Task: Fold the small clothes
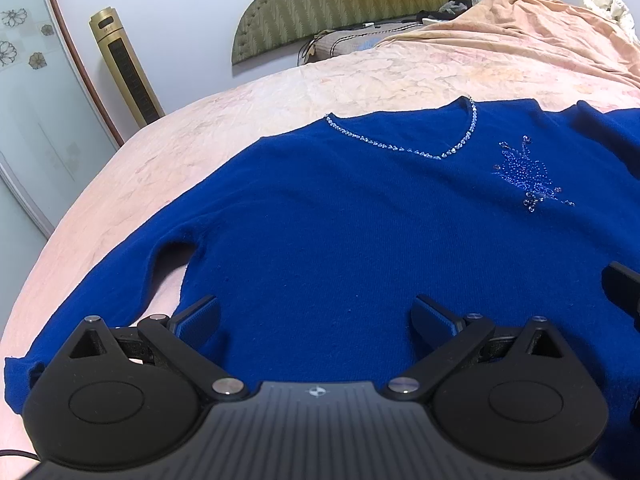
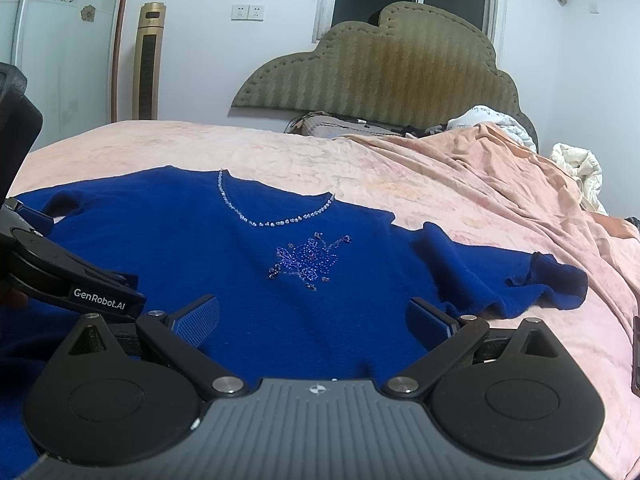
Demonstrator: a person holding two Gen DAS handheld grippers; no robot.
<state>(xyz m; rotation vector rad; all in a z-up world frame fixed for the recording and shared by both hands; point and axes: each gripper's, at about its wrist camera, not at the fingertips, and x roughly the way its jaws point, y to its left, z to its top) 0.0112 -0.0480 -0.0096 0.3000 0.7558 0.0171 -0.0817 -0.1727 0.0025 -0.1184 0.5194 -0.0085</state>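
Note:
A royal blue V-neck sweater [image 1: 340, 232] with a beaded neckline and a beaded motif lies flat, front up, on a pink bedspread [image 1: 280, 92]. It also shows in the right wrist view [image 2: 224, 256]. My left gripper [image 1: 316, 320] is open and empty, over the sweater's lower body near its left sleeve [image 1: 100, 292]. My right gripper [image 2: 314, 322] is open and empty, over the lower body beside the crumpled right sleeve [image 2: 520, 276]. The left gripper's body [image 2: 60, 272] shows at the left of the right wrist view.
A padded olive headboard [image 2: 380, 68] and pillows stand at the far end of the bed. A bunched peach blanket [image 2: 500, 168] and white bedding [image 2: 576, 168] lie at the right. A gold tower fan [image 1: 128, 68] stands by the wall, left of the bed.

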